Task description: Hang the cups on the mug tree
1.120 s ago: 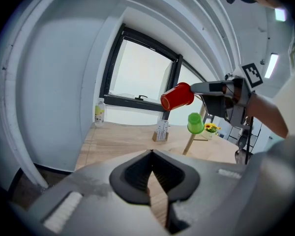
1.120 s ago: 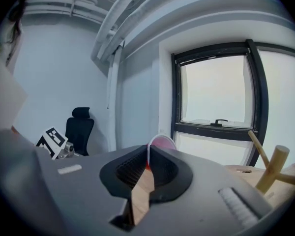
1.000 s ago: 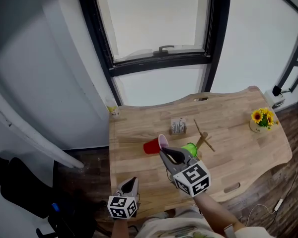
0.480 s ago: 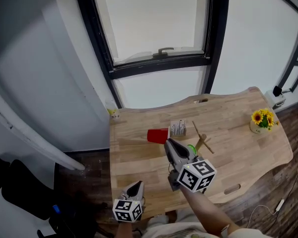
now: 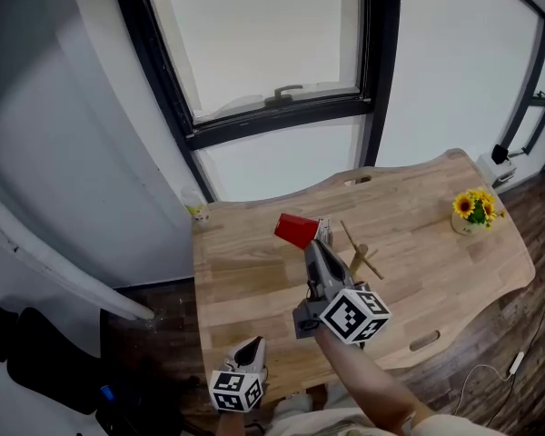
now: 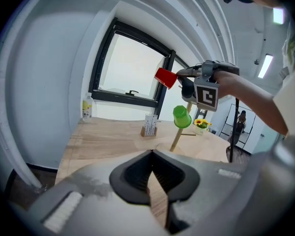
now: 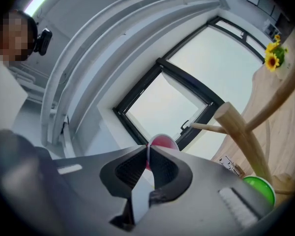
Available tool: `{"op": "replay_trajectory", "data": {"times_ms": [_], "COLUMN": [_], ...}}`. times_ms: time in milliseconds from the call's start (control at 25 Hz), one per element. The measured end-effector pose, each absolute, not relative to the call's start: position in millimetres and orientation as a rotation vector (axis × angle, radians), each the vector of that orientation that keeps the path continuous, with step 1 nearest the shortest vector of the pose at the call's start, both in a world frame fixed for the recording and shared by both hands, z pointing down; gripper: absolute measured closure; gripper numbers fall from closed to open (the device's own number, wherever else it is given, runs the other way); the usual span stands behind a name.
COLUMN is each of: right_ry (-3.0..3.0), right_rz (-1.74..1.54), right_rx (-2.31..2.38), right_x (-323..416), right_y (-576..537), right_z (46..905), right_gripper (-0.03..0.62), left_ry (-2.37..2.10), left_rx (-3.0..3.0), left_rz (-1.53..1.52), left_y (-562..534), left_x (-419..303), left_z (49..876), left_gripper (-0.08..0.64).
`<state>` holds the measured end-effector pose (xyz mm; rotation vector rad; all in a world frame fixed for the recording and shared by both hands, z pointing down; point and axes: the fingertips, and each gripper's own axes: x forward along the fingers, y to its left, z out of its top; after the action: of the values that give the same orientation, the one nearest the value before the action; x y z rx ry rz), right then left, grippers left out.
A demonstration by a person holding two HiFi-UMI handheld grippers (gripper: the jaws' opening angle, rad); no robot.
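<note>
My right gripper (image 5: 311, 242) is shut on the rim of a red cup (image 5: 296, 230) and holds it in the air, tipped on its side, just left of the wooden mug tree (image 5: 361, 258). In the right gripper view the red cup's rim (image 7: 162, 142) is pinched between the jaws, and the tree's pegs (image 7: 238, 131) rise close on the right. A green cup (image 6: 181, 116) hangs upside down on a lower peg; the right gripper hides it in the head view. My left gripper (image 5: 249, 347) hangs low at the table's near edge, shut on nothing.
On the wooden table (image 5: 251, 280) stand a small card holder (image 6: 149, 126) behind the tree, a pot of sunflowers (image 5: 474, 209) at the far right and a small bottle (image 5: 196, 210) at the far left corner. A dark-framed window (image 5: 277, 98) rises behind the table.
My right gripper has lifted the red cup off the table, up and away from me, to the height of the tree's upper pegs. The left gripper has barely moved.
</note>
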<state>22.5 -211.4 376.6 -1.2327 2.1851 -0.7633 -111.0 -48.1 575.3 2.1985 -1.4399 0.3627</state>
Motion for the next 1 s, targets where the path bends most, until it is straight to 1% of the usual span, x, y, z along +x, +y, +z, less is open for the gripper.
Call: {"op": "replay_trajectory", "data": {"times_ms": [280,1000], "right_ry": [2.007,1.838], "right_rz": [-0.759,-0.796], "right_rx": [-1.339,-1.353], "right_x": [49.2,69.1], "right_y": [-221.7,-224.9], "right_z": [383.0,387.9], "right_gripper": [0.575,0.575], "left_ry": [-1.425,-1.421], "left_rx": [2.195,2.19], "left_rz": [0.381,0.396], "left_y": [-44.4,-38.3], "left_x": [-109.2,-118.1], "left_z": [579.5,583.6], "left_gripper": [0.555,0.555]}}
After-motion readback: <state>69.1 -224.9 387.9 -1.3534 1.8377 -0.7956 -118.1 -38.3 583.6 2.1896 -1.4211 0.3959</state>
